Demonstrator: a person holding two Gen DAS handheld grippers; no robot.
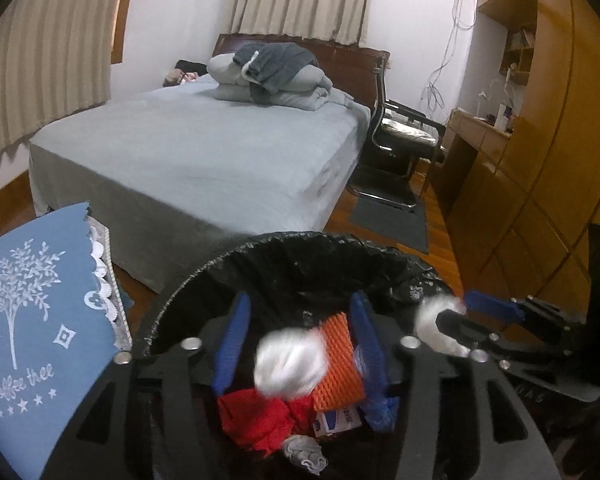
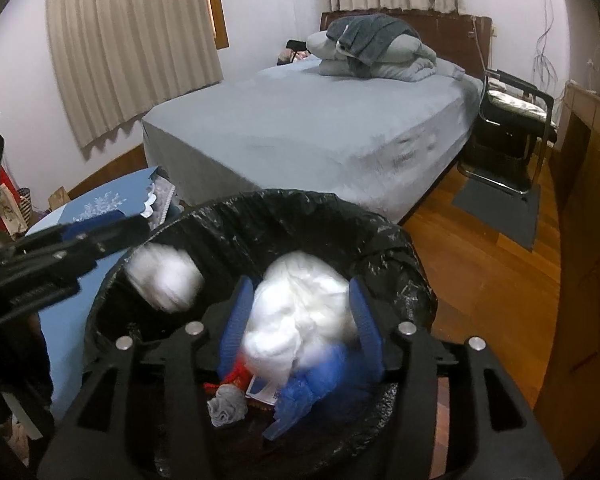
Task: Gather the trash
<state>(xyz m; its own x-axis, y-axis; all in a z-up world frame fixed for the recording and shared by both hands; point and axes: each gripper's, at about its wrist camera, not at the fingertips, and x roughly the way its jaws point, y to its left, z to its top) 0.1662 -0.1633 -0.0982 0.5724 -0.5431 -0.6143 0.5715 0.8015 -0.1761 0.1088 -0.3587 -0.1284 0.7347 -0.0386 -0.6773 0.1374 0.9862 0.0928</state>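
A trash bin with a black liner [image 1: 300,252] [image 2: 300,208] sits below both grippers. My left gripper [image 1: 296,328] is open over the bin; a blurred white tissue wad [image 1: 290,362] is loose between its blue fingers, in the air above the trash. My right gripper [image 2: 298,312] is open too, with a bigger white tissue wad [image 2: 300,312] between its fingers, blurred, not clamped. Each gripper shows in the other view: the right one [image 1: 456,316] and the left one [image 2: 112,236]. Inside the bin lie red cloth [image 1: 260,420], an orange ribbed piece [image 1: 338,364], a grey rag [image 2: 228,404] and blue plastic [image 2: 312,392].
A bed with a grey-blue sheet [image 1: 204,160] stands behind the bin, folded bedding [image 1: 268,76] on it. A blue "Coffee tree" cloth [image 1: 36,328] covers furniture at left. A black chair [image 1: 400,136], a dark mat [image 1: 392,220] and wooden cabinets [image 1: 540,160] are at right.
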